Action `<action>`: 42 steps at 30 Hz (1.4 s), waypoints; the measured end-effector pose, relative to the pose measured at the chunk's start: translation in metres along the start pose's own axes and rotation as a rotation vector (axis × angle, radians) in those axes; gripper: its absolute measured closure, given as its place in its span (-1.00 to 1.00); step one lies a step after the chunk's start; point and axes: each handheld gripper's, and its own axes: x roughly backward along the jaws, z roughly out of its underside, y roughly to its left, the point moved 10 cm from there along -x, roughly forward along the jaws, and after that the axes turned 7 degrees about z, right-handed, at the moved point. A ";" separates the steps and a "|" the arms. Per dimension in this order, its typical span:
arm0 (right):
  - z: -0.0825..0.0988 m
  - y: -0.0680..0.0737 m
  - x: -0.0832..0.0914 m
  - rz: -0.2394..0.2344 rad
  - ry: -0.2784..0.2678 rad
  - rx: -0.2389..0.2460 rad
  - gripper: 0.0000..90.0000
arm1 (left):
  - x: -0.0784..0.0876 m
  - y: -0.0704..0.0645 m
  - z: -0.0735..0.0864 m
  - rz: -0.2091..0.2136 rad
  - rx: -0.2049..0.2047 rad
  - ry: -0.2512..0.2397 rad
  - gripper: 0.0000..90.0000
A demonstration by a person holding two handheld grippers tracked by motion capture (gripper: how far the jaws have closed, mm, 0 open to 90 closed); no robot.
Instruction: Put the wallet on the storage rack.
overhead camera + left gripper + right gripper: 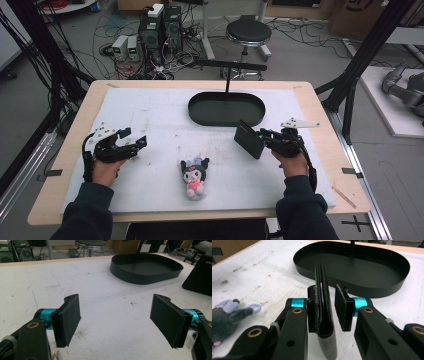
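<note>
Where cables sprawl, scuffed white tabletop.

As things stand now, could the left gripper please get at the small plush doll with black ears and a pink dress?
Probably yes. The left gripper is open with nothing between its jaws, and only bare white table mat lies between it and the plush doll.

The flat black leather wallet runs off the bottom edge in the right gripper view. There the grey-and-purple plush doll is cut by the left edge.
</note>
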 end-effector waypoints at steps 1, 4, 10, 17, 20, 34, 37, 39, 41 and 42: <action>-0.001 0.001 0.001 -0.007 -0.004 -0.005 0.64 | 0.000 0.000 0.000 -0.001 0.000 0.000 -0.47; -0.002 0.000 0.001 -0.008 -0.012 -0.006 0.65 | 0.000 0.000 0.000 0.000 0.000 0.003 -0.47; -0.001 -0.002 0.000 -0.005 -0.006 -0.016 0.81 | 0.000 -0.001 0.001 0.006 0.001 0.005 -0.45; -0.001 -0.001 0.000 -0.029 -0.006 -0.044 0.75 | -0.001 -0.001 0.001 0.009 0.004 0.005 -0.45; -0.002 -0.001 0.001 -0.043 -0.009 -0.058 0.83 | -0.001 -0.001 0.001 0.009 0.005 0.006 -0.45; 0.000 -0.003 0.000 -0.013 -0.004 -0.028 0.88 | -0.001 -0.002 0.001 0.011 0.004 0.008 -0.44; 0.000 -0.002 -0.001 0.006 -0.002 0.016 0.83 | -0.001 -0.002 0.001 0.011 0.002 0.009 -0.44; 0.005 -0.001 -0.004 0.038 0.040 0.077 0.83 | -0.001 -0.002 0.001 0.012 0.002 0.011 -0.44; 0.005 -0.001 -0.005 0.102 0.041 0.149 0.91 | -0.001 -0.002 0.001 0.011 0.004 0.007 -0.44; 0.004 -0.002 -0.004 0.116 0.038 0.152 0.92 | -0.001 -0.002 0.001 0.011 0.004 0.007 -0.44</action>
